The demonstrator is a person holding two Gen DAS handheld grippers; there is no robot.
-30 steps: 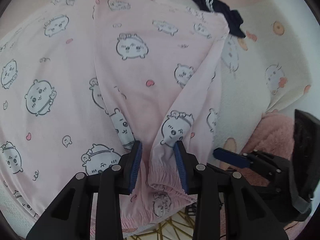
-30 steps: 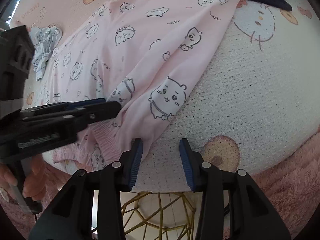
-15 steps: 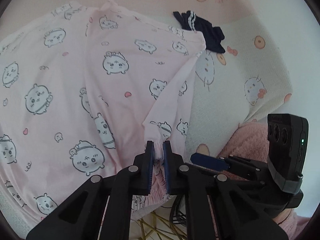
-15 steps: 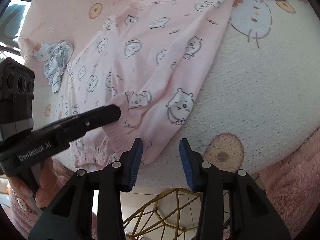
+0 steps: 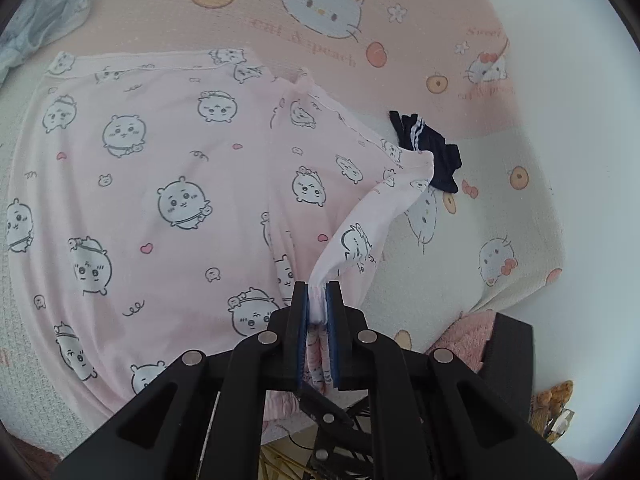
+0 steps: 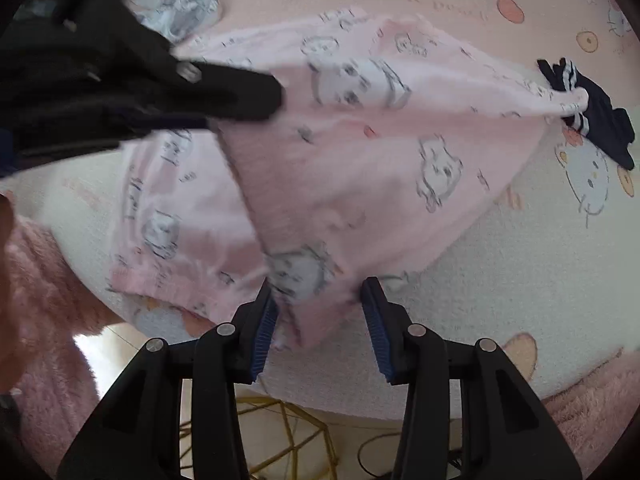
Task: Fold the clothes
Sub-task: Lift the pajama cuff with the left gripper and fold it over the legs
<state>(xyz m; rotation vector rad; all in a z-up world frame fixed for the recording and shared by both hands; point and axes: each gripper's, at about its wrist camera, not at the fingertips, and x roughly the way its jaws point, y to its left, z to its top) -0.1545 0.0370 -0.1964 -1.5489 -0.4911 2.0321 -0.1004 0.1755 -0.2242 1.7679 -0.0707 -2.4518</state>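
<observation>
A pink garment with cartoon animal prints (image 5: 168, 200) lies spread on a Hello Kitty cloth (image 5: 500, 208). My left gripper (image 5: 318, 300) is shut on the garment's gathered cuff and holds that part lifted, so the fabric runs taut toward the far right corner. In the right wrist view the lifted pink fabric (image 6: 360, 168) hangs blurred in front of me. My right gripper (image 6: 320, 312) is open, with the garment's lower edge between its fingers. The left gripper's black body (image 6: 132, 92) shows at the upper left there.
A dark navy garment with white stripes (image 5: 428, 152) lies at the pink garment's far right corner, also in the right wrist view (image 6: 596, 120). A pale blue cloth (image 5: 44, 20) lies at the far left. A fluffy pink rug (image 6: 44, 300) and a gold wire frame (image 6: 288, 436) are below the table edge.
My left gripper has closed on the cuff and lifted it up and away, pulling the fabric taut. My right gripper stayed open and the garment's lower edge now hangs between its fingers.
</observation>
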